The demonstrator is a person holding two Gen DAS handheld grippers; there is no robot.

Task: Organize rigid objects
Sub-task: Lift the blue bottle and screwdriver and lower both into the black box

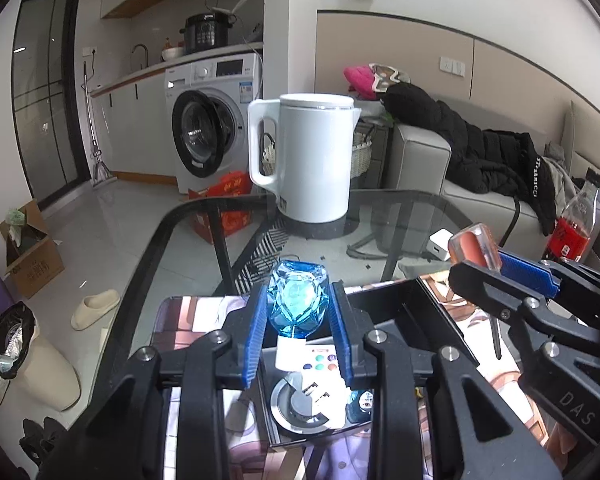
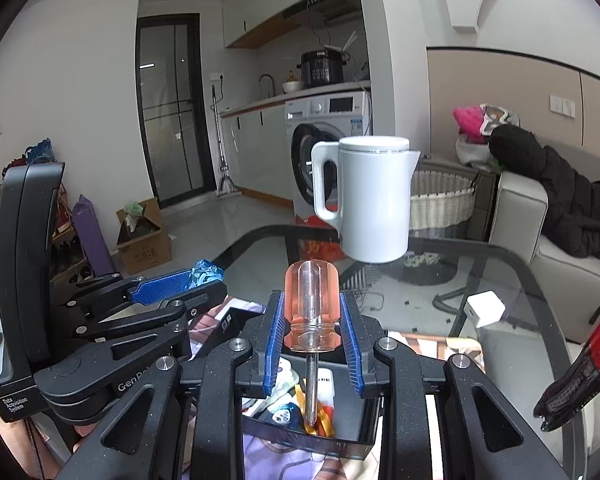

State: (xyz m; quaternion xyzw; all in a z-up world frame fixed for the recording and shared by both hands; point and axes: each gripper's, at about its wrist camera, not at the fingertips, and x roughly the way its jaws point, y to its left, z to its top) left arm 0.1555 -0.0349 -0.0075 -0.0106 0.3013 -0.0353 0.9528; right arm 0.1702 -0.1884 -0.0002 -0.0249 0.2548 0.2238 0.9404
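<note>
My left gripper (image 1: pixel 298 312) is shut on a faceted blue bottle (image 1: pixel 297 298) with a white neck, held upright above an open black box (image 1: pixel 392 304). The box holds a round grey object (image 1: pixel 298 406) and several small items. My right gripper (image 2: pixel 311 328) is shut on a screwdriver (image 2: pixel 310 304) with a clear orange handle, tip down over the same box (image 2: pixel 300 436). In the left wrist view the right gripper (image 1: pixel 496 268) sits to the right with the orange handle (image 1: pixel 474 246). The left gripper (image 2: pixel 180 286) with the blue bottle (image 2: pixel 206 272) shows at the left of the right wrist view.
The box sits on a printed mat (image 1: pixel 188 320) on a glass table (image 1: pixel 400 208). A white kettle (image 1: pixel 306 160) stands at the table's far side. A white charger (image 2: pixel 485 308) and a red-labelled bottle (image 1: pixel 576 224) are at the right. A sofa with a black jacket (image 1: pixel 480 148) is behind.
</note>
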